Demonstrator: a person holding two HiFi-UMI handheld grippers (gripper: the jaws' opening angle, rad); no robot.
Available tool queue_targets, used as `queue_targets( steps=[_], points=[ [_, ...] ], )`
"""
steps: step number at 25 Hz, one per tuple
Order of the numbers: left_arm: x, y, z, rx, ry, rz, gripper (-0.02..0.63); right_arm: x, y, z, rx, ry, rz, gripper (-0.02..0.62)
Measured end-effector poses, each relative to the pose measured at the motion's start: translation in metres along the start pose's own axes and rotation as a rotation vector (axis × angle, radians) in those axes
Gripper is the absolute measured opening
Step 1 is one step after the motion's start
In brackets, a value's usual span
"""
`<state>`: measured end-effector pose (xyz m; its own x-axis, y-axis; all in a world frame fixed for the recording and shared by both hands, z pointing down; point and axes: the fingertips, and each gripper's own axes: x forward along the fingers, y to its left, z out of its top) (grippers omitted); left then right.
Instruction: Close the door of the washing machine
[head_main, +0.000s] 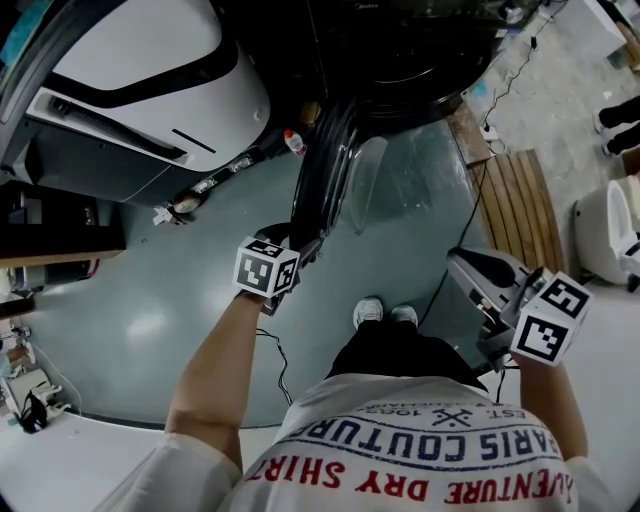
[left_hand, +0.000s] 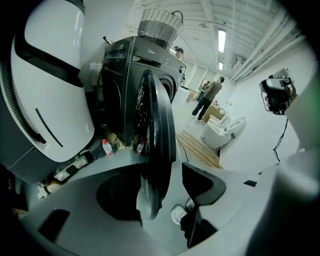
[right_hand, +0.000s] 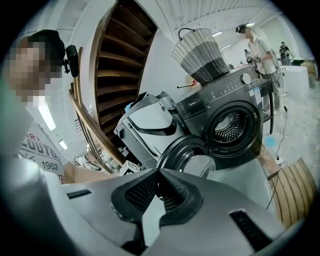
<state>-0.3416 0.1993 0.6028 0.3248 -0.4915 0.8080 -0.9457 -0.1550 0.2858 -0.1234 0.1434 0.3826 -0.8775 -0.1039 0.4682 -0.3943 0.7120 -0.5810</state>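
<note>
— Black door (head_main: 325, 170), head view: why was the left gripper (head_main: 298, 250) at its rim?
— The door stood open from the washer (head_main: 400, 40); that rim was probably where to push. The right gripper (head_main: 472, 278) hung back, unneeded.
— Left gripper view?
— Jaws were spread, the rim between them, unclamped.
— Right gripper view?
— Jaws were clenched on nothing; the door (right_hand: 192, 157) gaped ahead.

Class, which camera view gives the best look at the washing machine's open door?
The right gripper view: the door shows its round inner face there. The left gripper view sees it edge-on, and the head view looks down on its edge.
</note>
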Motion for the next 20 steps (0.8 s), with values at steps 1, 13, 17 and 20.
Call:
queue_targets(
  steps=[1,13,17,20],
  points=[
    [0.000,-0.001,0.000,-0.010,-0.004,0.002,0.278,0.000,0.000,0.000,0.000,-0.001,0.001,0.023],
    [0.012,-0.026,0.002,-0.026,0.014,0.032,0.207,-0.016,-0.018,0.007,0.019,-0.041,0.013,0.023],
    [0.021,-0.045,0.004,-0.028,0.049,0.031,0.193,-0.028,-0.031,0.006,0.035,-0.040,0.034,0.023],
    [0.028,-0.058,0.006,-0.042,0.073,0.041,0.179,-0.038,-0.047,0.009,0.045,-0.039,0.048,0.023]
  ],
)
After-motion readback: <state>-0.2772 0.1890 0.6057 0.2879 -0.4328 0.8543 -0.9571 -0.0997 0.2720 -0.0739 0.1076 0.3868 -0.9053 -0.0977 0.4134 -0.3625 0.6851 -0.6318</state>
